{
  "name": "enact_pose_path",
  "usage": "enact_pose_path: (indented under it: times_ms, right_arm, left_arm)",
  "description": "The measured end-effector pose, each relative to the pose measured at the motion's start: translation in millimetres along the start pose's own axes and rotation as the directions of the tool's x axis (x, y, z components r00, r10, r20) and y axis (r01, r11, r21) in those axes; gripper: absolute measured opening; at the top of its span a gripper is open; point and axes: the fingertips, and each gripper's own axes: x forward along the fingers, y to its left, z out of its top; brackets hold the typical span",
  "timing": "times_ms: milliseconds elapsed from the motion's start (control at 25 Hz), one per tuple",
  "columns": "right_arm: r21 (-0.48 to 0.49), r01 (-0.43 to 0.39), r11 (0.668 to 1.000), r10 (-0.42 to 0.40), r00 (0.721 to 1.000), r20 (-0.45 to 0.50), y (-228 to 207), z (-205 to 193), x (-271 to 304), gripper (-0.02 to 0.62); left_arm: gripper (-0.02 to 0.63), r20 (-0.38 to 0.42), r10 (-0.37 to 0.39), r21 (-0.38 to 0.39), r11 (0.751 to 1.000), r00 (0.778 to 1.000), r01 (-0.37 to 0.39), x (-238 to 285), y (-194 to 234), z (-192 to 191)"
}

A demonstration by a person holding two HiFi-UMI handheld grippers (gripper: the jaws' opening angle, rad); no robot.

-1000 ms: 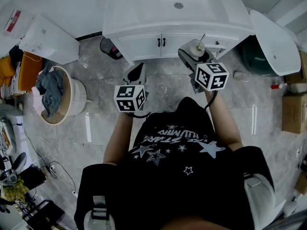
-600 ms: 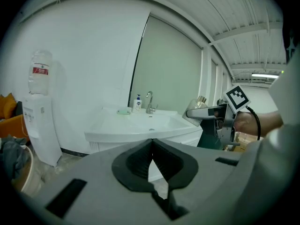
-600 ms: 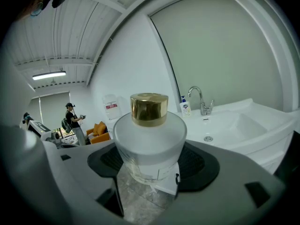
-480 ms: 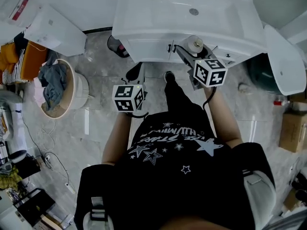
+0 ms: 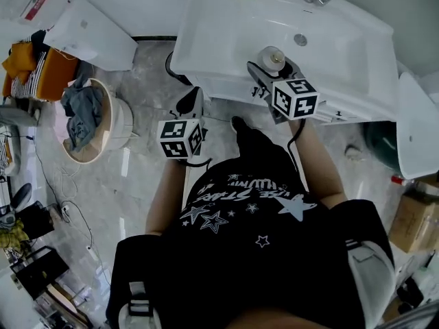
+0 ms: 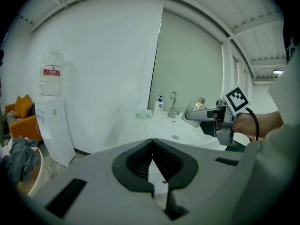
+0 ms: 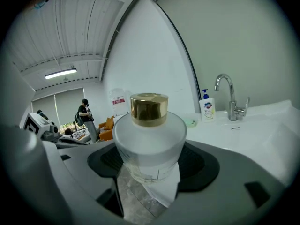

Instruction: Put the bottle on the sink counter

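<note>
Sink counter: the white sink counter (image 5: 212, 26) filled the top of the head view, with its basin (image 5: 322, 46) sunk into the middle and flat rim left bare along the near edge and left side.
Tap end: a tap (image 7: 228, 95) and a soap bottle (image 7: 206, 108) stood at the back, well apart from the gripped load.
Right gripper: the right gripper (image 5: 273, 72) was clamped on the bottle, one jaw on each side of its wide body.
Left gripper: the left gripper (image 5: 194, 96) hung lower and nearer the person, short of the counter front; its jaws were pressed together with nothing between them.
Bottle: the bottle (image 7: 149, 144) was held upright in the air above the near part of the counter, seemingly over the basin's front edge, and was not yet set down.
Cap: a gold cap (image 7: 149, 108) sat on a short neck above the jaws, untouched.
Handling: the frosted, round body looked like glass, so probably stiff, smooth enough to slip, breakable against the hard counter, and fairly heavy for its size.
Hold: the broad body below the shoulder seemed the right place to grip, since the cap could come loose or let the bottle swing.
Placing: a flat stretch of rim would likely suit better than the basin's sloped side.
</note>
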Motion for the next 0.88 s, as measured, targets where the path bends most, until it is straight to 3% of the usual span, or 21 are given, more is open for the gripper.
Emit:
enact_pose_path:
  times_ms: [480,880]
  right_arm:
    - [-0.07,-0.109,0.992,0.104,0.992,-0.073,-53.6,45.4,132.3,0.321]
    - [-0.169,-0.211,0.963,0.183,0.969,-0.168,-61.2,49.6,240.9,0.321]
  left_arm:
    - [0.008,0.003,0.088,-0.026,0.996,0.996,-0.088,102.6,59.8,58.9]
    - [0.008,-0.007,0.185,-0.08,0.979,0.983,-0.185,155.4,123.3,77.2]
